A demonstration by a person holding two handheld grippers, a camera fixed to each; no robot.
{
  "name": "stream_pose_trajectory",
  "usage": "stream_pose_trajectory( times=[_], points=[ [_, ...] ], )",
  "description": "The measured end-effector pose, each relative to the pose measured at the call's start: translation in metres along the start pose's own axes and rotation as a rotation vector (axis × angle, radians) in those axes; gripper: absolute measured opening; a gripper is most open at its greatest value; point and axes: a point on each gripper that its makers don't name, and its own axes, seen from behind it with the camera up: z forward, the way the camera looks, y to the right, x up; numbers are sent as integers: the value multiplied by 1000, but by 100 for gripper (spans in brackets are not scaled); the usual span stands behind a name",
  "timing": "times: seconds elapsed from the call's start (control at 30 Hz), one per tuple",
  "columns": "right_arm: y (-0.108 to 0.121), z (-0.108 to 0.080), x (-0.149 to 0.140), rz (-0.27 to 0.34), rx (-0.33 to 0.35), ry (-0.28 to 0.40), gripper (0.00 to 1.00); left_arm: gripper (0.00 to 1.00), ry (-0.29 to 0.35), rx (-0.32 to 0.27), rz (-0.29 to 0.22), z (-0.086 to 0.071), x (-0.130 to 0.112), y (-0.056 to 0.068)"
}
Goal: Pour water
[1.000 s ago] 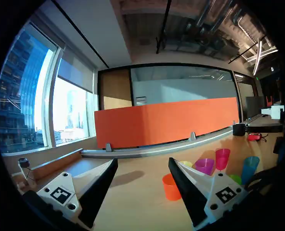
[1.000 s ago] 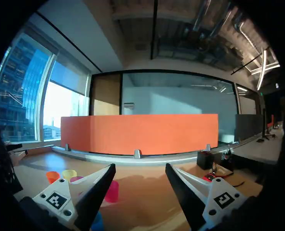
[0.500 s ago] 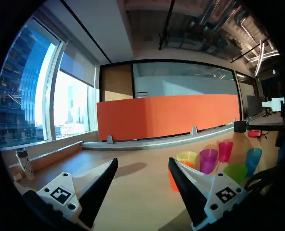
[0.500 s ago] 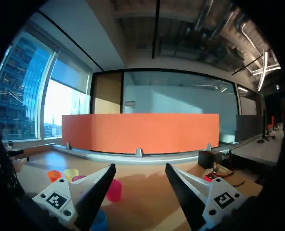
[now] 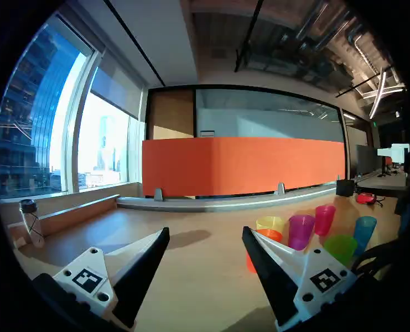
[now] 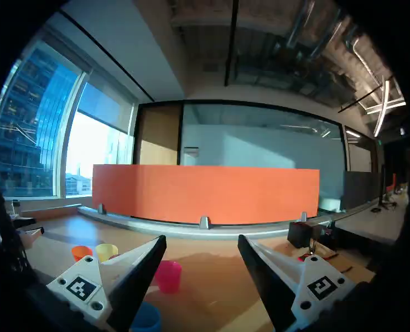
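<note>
The left gripper (image 5: pixel 205 229) is wide open and holds nothing. The plastic cups (image 5: pixel 300 231) stand together on the desk (image 5: pixel 205 265), beside that gripper's right finger. The right gripper (image 6: pixel 202 238) is wide open and empty too, the pink cup (image 6: pixel 169 275) by its left finger.

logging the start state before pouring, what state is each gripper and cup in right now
left gripper, jaws open, holding nothing
right gripper, jaws open, holding nothing
orange cup, upright, partly hidden behind the left gripper
yellow cup, upright
purple cup, upright
pink cup, upright
green cup, upright
blue cup, upright
water in any cup, cannot tell
</note>
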Motion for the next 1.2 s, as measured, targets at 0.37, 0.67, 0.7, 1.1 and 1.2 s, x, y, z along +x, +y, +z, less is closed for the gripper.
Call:
stream_pose_trajectory(
  times=[0.37,0.67,0.7,1.1,1.2],
  points=[
    [-1,-1,-1,0,2,-2,100,97,-33,-8,-12,5,-9,0],
    [3,-5,-4,11,-3,-3,100,97,-41,2,-11,7,-10,-3],
    [3,-5,-4,11,-3,-3,100,97,-41,1,-11,7,-10,-2],
    [2,-7,-10,-7,4,-6,100,98,-44,-3,-11,8,-12,-2],
    [2,-8,-9,-14,9,-1,100,98,-45,-3,-11,8,-12,-2]
  ],
)
